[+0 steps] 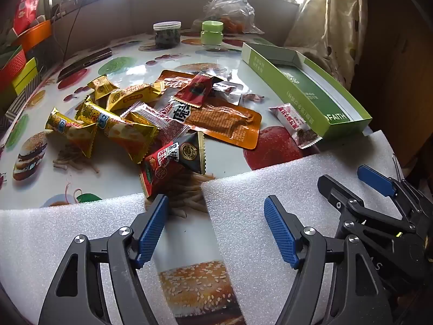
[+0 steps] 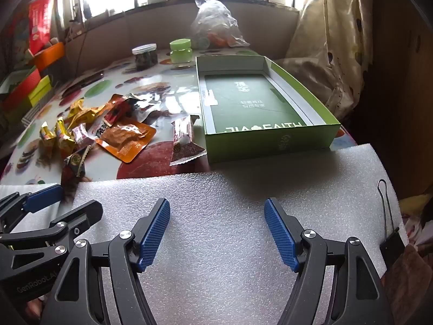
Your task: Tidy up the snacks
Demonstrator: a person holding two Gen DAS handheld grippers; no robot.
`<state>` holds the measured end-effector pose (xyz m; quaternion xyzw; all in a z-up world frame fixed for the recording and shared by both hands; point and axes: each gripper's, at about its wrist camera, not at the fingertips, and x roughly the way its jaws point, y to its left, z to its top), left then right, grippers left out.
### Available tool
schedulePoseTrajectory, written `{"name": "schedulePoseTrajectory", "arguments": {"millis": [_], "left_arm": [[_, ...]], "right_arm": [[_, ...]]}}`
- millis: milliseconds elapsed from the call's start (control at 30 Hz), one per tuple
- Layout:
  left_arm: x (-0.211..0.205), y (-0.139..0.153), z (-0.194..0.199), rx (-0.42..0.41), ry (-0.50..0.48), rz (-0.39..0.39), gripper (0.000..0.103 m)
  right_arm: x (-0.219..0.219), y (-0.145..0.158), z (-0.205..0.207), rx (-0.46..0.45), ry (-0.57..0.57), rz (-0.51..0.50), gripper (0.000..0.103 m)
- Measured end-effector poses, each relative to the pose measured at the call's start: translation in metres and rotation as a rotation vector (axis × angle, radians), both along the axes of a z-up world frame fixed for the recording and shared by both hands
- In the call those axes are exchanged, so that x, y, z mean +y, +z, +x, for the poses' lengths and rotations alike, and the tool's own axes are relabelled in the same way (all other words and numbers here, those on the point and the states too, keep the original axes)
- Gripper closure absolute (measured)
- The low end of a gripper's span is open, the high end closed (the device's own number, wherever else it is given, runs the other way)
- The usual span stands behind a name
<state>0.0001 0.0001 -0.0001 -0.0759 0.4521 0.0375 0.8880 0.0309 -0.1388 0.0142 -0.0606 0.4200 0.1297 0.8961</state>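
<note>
Both grippers low and side by side, jaws spread.

The left gripper (image 1: 216, 216) sits level with blue pads wide apart, holding nothing; the right gripper (image 2: 217, 220) sits just beside it on its right, equally spread and empty.

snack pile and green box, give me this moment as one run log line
left gripper: open, empty | right gripper: open, empty | snack pile: loose on table | green box: no snacks inside | stage: nothing sorted yet
</note>
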Motion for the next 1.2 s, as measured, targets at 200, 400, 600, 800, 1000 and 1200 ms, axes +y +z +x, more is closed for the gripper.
{"name": "schedulePoseTrajectory", "arguments": {"millis": [200,400,600,800,1000,1200], "left_arm": [[-0.0003,0.0001,0.0003,-0.001,-0.001,0.005,0.030],[-0.0008,0.0001,0.0002,-0.005,0.000,0.007,0.030],[-0.0008,0.0000,0.0002,-0.007,-0.001,0.005,0.030],[-0.0011,0.0001,0.0006,-0.009,0.000,0.008,0.030],[-0.0008,0.0039,-0.0013,-0.016,-0.003,0.010,0.030],[0.0000,0.0028,-0.0023,-0.024,-0.005,0.014,0.030]], "right_arm": [[-0.0005,0.0003,-0.0005,-0.001,0.000,0.000,0.030],[-0.0006,0.0005,-0.0010,-0.006,0.000,0.001,0.030],[-0.0008,0.0004,-0.0014,-0.010,-0.001,0.002,0.030],[-0.0008,0.0008,-0.0017,-0.012,0.000,0.003,0.030],[-0.0012,0.0014,-0.0023,-0.014,-0.001,0.004,0.030],[-0.0006,0.0016,-0.0025,-0.017,0.001,0.004,0.030]]}}
